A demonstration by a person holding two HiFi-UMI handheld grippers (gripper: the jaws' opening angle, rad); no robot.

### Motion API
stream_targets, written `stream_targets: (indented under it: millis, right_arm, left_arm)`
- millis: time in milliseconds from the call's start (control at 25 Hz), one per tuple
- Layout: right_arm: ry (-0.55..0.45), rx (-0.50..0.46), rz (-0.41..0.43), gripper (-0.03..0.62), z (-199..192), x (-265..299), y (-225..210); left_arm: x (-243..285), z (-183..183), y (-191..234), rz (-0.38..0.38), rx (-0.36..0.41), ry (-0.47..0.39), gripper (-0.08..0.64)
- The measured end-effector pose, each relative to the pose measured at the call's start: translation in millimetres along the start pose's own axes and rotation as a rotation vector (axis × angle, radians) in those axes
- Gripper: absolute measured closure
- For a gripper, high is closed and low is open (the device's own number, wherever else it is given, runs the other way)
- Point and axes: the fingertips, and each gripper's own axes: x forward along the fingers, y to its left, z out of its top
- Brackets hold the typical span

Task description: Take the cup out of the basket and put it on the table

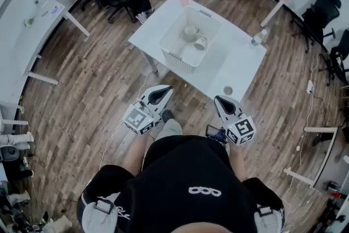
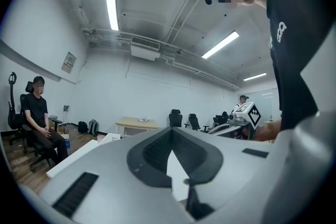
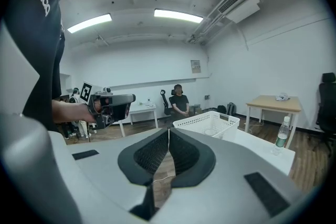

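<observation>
Head view shows the left gripper (image 1: 165, 90) over the wood floor (image 1: 98, 95), short of the white desk (image 1: 154, 30), its fingers closed together with nothing between them. Farther on, the white basket (image 1: 175, 55) stands on the desk with a cup (image 1: 190, 33) inside, mouth up, and a second cup (image 1: 200, 42) lying tilted just beside it. To the right, the right gripper (image 1: 222, 100) hangs near the desk's near corner, fingers also closed and empty, and a bottle (image 1: 258, 37) stands at the desk's right edge.
</observation>
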Motion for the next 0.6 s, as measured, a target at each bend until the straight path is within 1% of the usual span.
stream_targets:
  millis: [160,240,320,600]
  right_arm:
    - [0.0,0.005,-0.031,0.568,21.3,46.2,-10.3]
    - [0.006,0.01,-0.044,0.568,28.0,64.5,-11.2]
    - [0.014,0.011,-0.057,0.568,31.6,79.5,-11.8]
    - [0.043,0.043,-0.119,0.568,32.8,101.0,-27.3]
  left_arm:
    - [8.4,10.1,47.1,-0.035,-0.005,-0.004,0.552]
    - [12.2,15.1,63.2,-0.061,-0.013,-0.01,0.552]
    - [15.5,11.6,78.7,-0.08,-0.023,-0.011,0.552]
    - [33.0,-2.6,114.4,-0.129,-0.054,-0.003,0.552]
